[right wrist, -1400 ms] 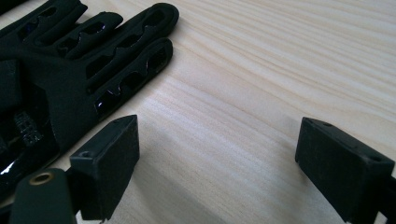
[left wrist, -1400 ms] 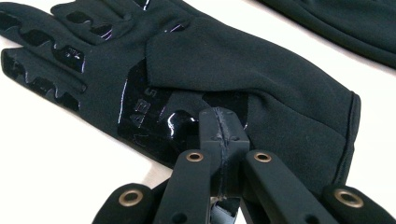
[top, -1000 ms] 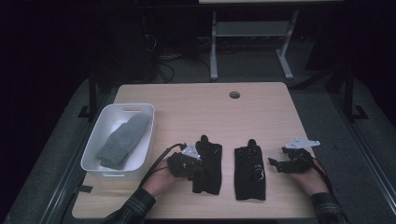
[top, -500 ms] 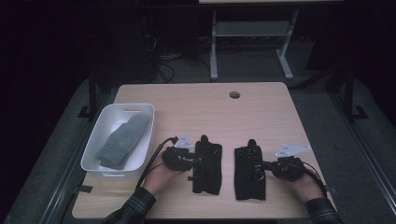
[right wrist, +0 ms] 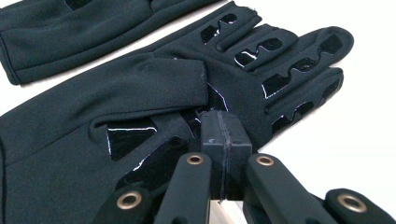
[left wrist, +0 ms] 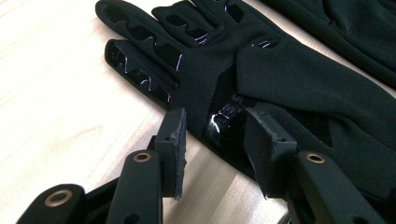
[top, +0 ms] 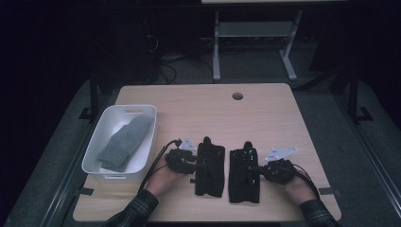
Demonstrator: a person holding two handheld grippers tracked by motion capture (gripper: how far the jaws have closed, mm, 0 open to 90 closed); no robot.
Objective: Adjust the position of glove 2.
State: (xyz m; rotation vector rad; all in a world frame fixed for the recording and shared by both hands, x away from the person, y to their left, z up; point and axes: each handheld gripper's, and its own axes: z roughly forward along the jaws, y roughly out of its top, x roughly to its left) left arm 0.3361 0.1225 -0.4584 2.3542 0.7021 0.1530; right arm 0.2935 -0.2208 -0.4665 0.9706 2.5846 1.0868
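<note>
High view: right gripper (top: pixel 259 169) moved in from the table's right side over the last second, now at right glove (top: pixel 244 176) edge. Jaws pressed together at the glove's edge; fabric pinched or not, can't tell. Left gripper (top: pixel 191 161) jaws apart, straddling left glove (top: pixel 210 169) edge, not clenched yet. Both gloves flat, side by side, near front edge. Probably a two-handed pickup next.

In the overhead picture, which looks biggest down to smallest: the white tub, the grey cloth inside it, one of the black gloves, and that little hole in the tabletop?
1. white tub
2. left black glove and grey cloth, too alike to rank
3. hole
</note>
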